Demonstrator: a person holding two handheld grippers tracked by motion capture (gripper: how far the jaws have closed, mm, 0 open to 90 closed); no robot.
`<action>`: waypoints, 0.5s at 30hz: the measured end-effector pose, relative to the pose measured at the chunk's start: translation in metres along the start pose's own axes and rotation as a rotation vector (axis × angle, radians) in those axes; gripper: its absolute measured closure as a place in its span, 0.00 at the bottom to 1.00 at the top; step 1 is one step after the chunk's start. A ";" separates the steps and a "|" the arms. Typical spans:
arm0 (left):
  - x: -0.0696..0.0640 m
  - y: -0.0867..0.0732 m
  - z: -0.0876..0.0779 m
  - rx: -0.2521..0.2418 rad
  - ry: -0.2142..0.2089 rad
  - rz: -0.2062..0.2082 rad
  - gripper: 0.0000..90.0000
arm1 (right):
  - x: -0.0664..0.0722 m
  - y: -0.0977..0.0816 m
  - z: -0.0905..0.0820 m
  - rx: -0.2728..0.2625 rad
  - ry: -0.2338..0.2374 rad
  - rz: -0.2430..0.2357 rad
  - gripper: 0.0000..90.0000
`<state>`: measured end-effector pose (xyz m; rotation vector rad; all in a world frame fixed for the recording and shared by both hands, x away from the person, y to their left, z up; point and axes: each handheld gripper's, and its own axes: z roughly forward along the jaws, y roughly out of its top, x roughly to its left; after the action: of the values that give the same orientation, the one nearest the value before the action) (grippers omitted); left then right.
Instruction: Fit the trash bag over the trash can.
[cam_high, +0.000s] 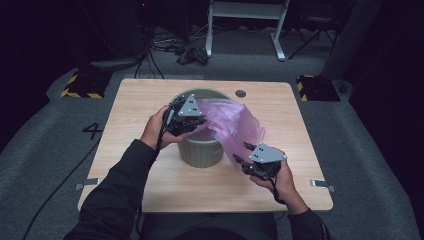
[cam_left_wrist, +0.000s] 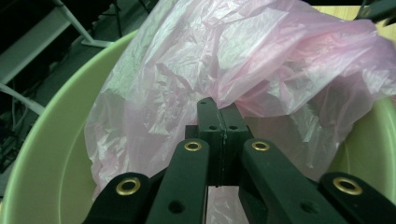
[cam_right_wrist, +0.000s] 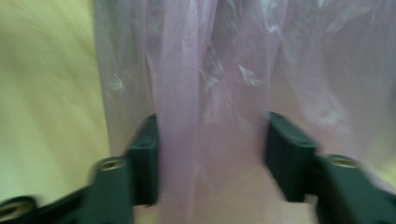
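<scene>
Pink, thin plastic of a crumpled bin bag (cam_left_wrist: 243, 60) is pinched between the pressed-together jaws of the left gripper (cam_left_wrist: 223, 122), whose pads meet with the film caught at their tips. That gripper sits over the near rim of the pale green waste bin (cam_high: 200, 152), which stands at the middle of the wooden table (cam_high: 150, 95); the left hand (cam_high: 156, 129) wraps it from the left side, with the forearm in a dark sleeve running in from the bottom. The bag spills out of the bin's mouth and drapes over its right side. The right gripper (cam_right_wrist: 212, 154) has its jaws spread partway, a hanging fold of the bag lying between them and against the left pad; the picture is blurred. From above, the right hand (cam_high: 280, 177) holds that gripper low at the bin's right, near the table's front edge, jaws aimed at the bag's trailing edge
</scene>
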<state>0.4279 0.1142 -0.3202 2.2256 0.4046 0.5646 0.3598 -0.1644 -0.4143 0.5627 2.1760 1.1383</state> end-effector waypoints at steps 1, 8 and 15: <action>0.001 0.000 0.000 0.000 -0.004 0.001 1.00 | -0.002 -0.001 0.002 0.005 0.002 0.008 0.74; 0.003 0.000 0.000 -0.009 0.004 -0.018 1.00 | -0.022 0.002 -0.013 -0.076 -0.100 0.058 1.00; 0.006 0.004 -0.004 -0.042 0.056 -0.069 0.49 | -0.041 0.022 -0.042 -0.142 -0.197 0.057 1.00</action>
<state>0.4308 0.1172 -0.3133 2.1511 0.4919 0.5938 0.3628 -0.2019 -0.3638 0.6490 1.9067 1.2030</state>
